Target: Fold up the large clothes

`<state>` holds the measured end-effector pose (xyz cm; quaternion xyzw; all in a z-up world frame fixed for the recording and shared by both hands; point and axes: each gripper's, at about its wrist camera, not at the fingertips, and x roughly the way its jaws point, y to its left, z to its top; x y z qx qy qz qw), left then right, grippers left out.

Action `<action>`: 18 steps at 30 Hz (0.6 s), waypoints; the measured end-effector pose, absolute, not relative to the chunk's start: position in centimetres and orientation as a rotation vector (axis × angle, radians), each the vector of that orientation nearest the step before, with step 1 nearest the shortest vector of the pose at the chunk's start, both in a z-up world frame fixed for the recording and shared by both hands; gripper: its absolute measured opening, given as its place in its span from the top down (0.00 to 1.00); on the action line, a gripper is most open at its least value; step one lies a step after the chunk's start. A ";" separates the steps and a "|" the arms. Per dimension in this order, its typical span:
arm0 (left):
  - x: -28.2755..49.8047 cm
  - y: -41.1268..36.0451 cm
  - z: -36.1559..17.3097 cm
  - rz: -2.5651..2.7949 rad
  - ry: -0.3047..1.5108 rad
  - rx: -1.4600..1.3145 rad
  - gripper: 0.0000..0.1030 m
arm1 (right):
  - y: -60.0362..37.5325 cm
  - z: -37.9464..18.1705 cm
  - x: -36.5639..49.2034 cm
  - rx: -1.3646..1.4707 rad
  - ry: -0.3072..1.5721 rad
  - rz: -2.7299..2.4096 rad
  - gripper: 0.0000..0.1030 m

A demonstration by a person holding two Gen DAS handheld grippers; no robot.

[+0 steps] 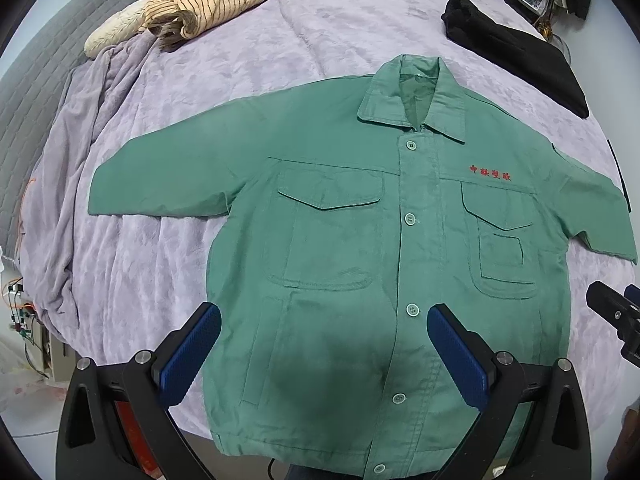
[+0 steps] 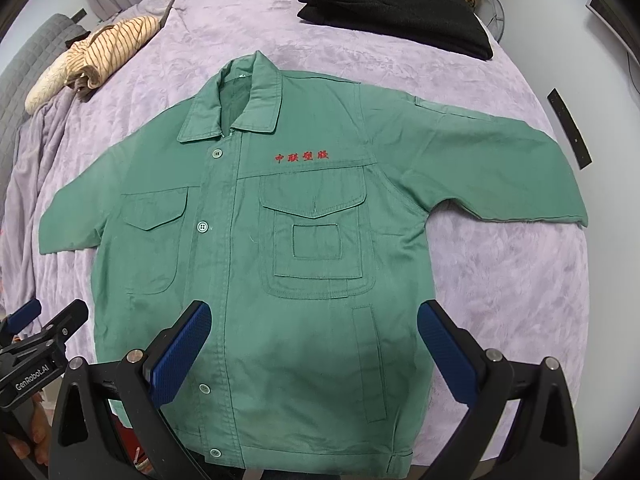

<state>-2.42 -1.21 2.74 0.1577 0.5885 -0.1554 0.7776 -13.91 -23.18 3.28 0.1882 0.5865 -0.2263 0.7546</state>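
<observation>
Both grippers are hovering above the lower part of a green work jacket (image 1: 340,240), and both are spread wide with nothing between their blue pads. Seen from its own camera, the left gripper (image 1: 324,356) is hanging over the jacket's hem on the side of the plain flapped chest pocket, its fingers framing the button placket. Seen from the other camera, the right gripper (image 2: 314,354) is hanging over the hem below the pocket that sits under the red embroidered lettering (image 2: 301,157). Neither gripper is touching the fabric as far as the views show.

The jacket is lying face up and buttoned on a lavender blanket (image 1: 168,260) covering the bed, collar (image 1: 416,100) pointing away from the grippers and both sleeves reaching out flat to the sides. Beyond the jacket's collar, well apart from it, a folded black garment (image 2: 396,20) is resting on the blanket. Off past the sleeve on the plain-pocket side, a crumpled striped tan garment (image 1: 208,4) is lying near a cream pillow (image 1: 112,34) by the grey quilted headboard (image 1: 40,60).
</observation>
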 end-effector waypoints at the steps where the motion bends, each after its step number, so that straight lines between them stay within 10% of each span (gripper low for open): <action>1: -2.5 -1.2 2.8 -0.339 1.272 0.342 0.00 | -23.1 3.3 -14.0 0.411 1.278 -0.494 0.00; 18: -3.2 -1.6 3.2 -0.346 1.271 0.340 0.00 | -22.9 3.6 -14.0 0.409 1.273 -0.486 0.00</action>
